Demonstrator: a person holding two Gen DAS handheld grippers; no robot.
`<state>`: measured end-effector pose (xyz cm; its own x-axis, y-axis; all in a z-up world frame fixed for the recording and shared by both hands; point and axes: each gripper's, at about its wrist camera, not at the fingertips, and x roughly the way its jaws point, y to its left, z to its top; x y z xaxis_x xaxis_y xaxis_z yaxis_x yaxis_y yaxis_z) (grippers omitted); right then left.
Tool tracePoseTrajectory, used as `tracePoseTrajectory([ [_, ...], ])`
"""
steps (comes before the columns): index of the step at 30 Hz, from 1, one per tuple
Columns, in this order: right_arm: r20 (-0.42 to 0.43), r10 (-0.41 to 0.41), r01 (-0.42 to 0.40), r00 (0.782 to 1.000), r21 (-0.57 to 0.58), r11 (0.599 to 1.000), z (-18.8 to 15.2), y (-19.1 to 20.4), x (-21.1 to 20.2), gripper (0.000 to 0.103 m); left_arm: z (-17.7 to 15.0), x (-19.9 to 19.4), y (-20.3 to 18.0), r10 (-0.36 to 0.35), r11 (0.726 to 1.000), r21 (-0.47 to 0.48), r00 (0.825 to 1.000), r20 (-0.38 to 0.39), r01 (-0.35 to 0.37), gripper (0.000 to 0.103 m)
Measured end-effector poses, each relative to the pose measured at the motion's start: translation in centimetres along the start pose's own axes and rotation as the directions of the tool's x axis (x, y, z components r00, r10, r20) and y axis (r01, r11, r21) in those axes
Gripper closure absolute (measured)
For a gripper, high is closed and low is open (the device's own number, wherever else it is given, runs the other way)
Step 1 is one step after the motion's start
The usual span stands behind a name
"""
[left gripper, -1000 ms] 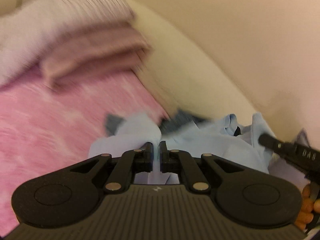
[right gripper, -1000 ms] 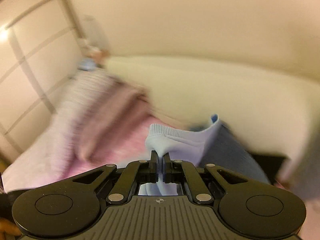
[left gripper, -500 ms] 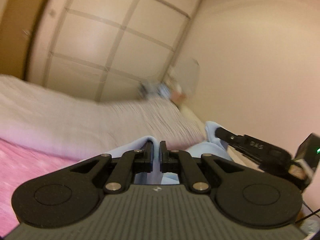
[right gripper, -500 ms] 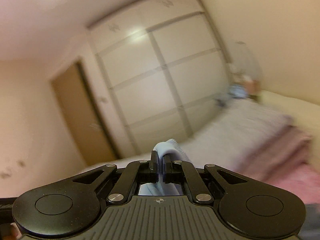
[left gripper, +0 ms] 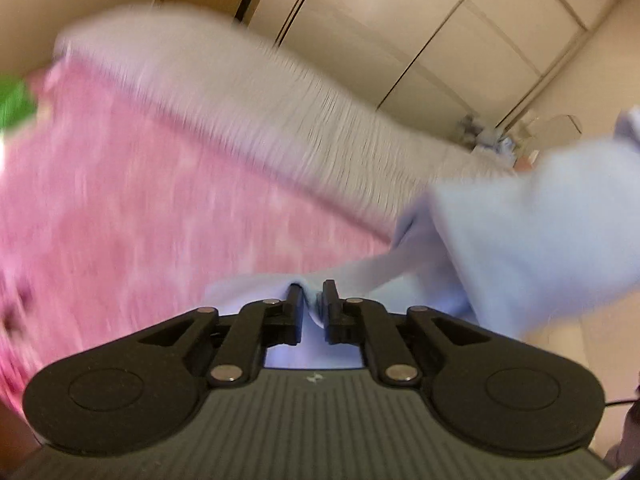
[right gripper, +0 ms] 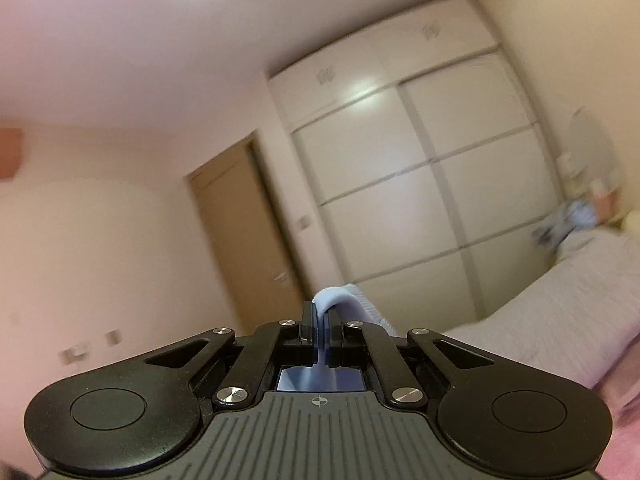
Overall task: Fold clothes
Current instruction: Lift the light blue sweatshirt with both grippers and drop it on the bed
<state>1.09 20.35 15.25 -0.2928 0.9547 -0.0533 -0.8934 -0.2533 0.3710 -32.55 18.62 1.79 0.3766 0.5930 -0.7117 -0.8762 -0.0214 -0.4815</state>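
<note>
A light blue garment (left gripper: 520, 232) hangs over the pink bed cover (left gripper: 140, 208), spreading from the lower middle up to the right edge of the left wrist view. My left gripper (left gripper: 312, 292) points down at the bed; its jaws are opening, with a bunched fold of the garment still filling the narrow gap between them. In the right wrist view my right gripper (right gripper: 320, 316) points level across the room and is shut on the garment's ribbed edge (right gripper: 344, 298), which loops over the fingertips. The stretch of cloth between the two grippers is out of the right view.
A pale striped blanket (left gripper: 260, 112) lies along the far side of the bed, with a green thing (left gripper: 14, 104) at the left edge. Beyond stand a white sliding wardrobe (right gripper: 400, 180) and a wooden door (right gripper: 240, 240). Small items sit by the bed head (right gripper: 576, 216).
Both grippers swung away from the headboard wall toward the wardrobe, carrying the blue garment. The left one has since tipped down toward the pink cover and its finger gap has widened slightly.
</note>
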Motion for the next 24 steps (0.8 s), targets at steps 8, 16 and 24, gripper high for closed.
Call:
tracePoseTrajectory([
  [8,-0.05,0.117,-0.123,0.992,-0.135,0.983,0.6,4.7,7.4,0.103,-3.3,-2.1,3.5,0.011,0.999,0.039,1.0,-0.01,-0.01,0.096],
  [16,0.038,0.223,-0.22,0.974,-0.08,0.972,4.4,7.4,12.1,0.103,-0.5,-9.2,2.1,0.016,0.983,0.173,0.961,0.275,-0.066,0.097],
  [24,-0.334,-0.197,0.16,0.922,-0.135,0.978,0.8,-0.4,15.5,0.082,-3.0,-5.8,2.8,0.07,0.984,0.157,0.99,0.125,-0.089,0.096],
])
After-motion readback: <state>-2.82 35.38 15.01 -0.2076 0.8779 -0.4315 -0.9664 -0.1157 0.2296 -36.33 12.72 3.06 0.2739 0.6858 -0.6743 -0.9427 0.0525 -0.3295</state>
